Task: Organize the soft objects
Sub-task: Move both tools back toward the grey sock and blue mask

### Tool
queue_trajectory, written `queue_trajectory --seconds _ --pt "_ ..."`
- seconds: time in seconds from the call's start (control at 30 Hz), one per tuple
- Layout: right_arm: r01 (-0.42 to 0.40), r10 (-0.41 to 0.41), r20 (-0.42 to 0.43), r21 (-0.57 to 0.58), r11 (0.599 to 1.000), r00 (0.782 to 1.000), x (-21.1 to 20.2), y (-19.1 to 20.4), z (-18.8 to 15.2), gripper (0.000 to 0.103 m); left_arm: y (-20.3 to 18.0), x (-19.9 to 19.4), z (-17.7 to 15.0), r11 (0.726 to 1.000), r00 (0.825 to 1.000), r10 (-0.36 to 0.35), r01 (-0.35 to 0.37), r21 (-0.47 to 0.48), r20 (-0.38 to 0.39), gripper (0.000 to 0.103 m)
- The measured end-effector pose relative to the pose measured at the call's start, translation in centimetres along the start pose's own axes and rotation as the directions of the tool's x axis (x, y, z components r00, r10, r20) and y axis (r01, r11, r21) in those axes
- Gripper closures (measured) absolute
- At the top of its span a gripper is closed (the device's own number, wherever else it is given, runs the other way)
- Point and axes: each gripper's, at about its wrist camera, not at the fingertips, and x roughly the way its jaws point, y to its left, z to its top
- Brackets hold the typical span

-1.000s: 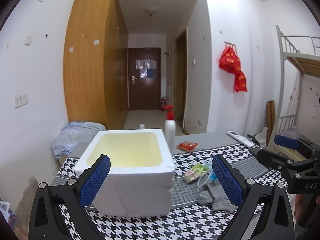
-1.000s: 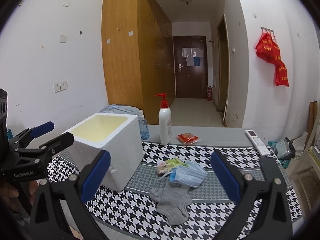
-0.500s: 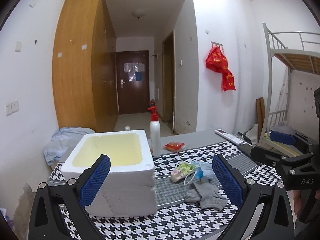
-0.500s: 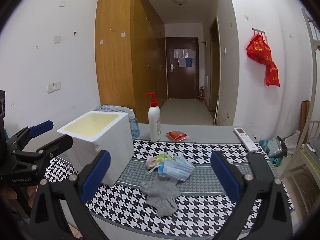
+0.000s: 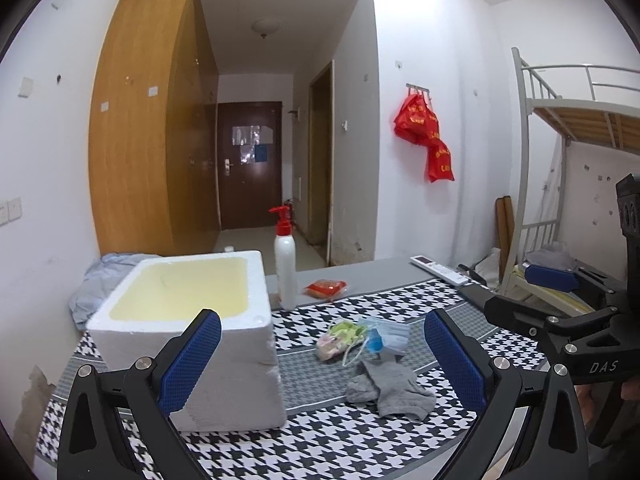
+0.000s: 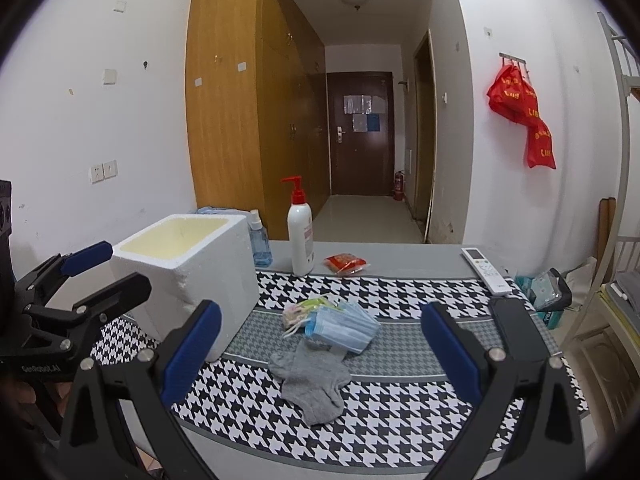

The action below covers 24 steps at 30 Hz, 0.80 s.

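1. Parts of the scene are cut off: the near edge of the bench (image 6: 400, 252) is behind my tongs in both views, and the blue bottle (image 6: 260, 246) is mostly hidden behind the foam box (image 6: 188, 268) in the right view and cannot be seen in the left view.
2. The small colourful packet (image 5: 338, 338) under the mask straps is hard to read; I cannot tell what it is.
3. My left tongs (image 5: 320, 364) are wide open and hold nothing. The blue pads frame the foam box corner and the grey sock (image 5: 390, 388), but they touch neither of them.
4. My right tongs (image 6: 320, 356) are also wide open and empty. They hang above the near part of the houndstooth cloth (image 6: 400, 412), with the sock between the pads in the picture.
5. The grey sock lies crumpled on the cloth, near the front, just beside the blue face masks (image 6: 344, 326).
6. The masks are a loose stack, and they touch the colourful packet on its right side.
7. The foam box stands open at the left of the bench, with a yellowish inside, and no item shows in the part I can see.
8. Behind them stand a white pump bottle (image 6: 301, 236), a red packet (image 6: 346, 263) and a remote control (image 6: 486, 270).
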Motion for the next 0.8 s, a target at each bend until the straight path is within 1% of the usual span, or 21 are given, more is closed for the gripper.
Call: queue_trajectory --seconds 0.13,0.3,0.6,0.8 --pt "0.010 -0.010 -0.006 0.002 1.000 1.000 0.2 -0.4 -0.4 0.001 -0.5 0.5 -0.7 1.000 1.000 -0.026 0.026 0.001 -0.005 0.001" --pt "0.016 -0.015 -0.027 0.008 1.000 1.000 0.8 -1.3 -0.9 0.001 -1.4 1.6 -1.6 0.999 0.998 -0.054 0.054 0.005 -0.039 0.001" --pt "0.022 -0.021 -0.048 0.005 1.000 0.999 1.5 -2.3 -2.0 0.001 -1.8 3.1 -3.2 0.998 0.994 -0.070 0.070 -0.006 -0.084 0.001" --pt "0.023 -0.021 -0.075 0.026 0.999 0.997 2.4 -3.2 -2.9 0.001 -2.0 4.2 -3.9 0.997 0.989 -0.082 0.082 -0.005 -0.127 0.001"
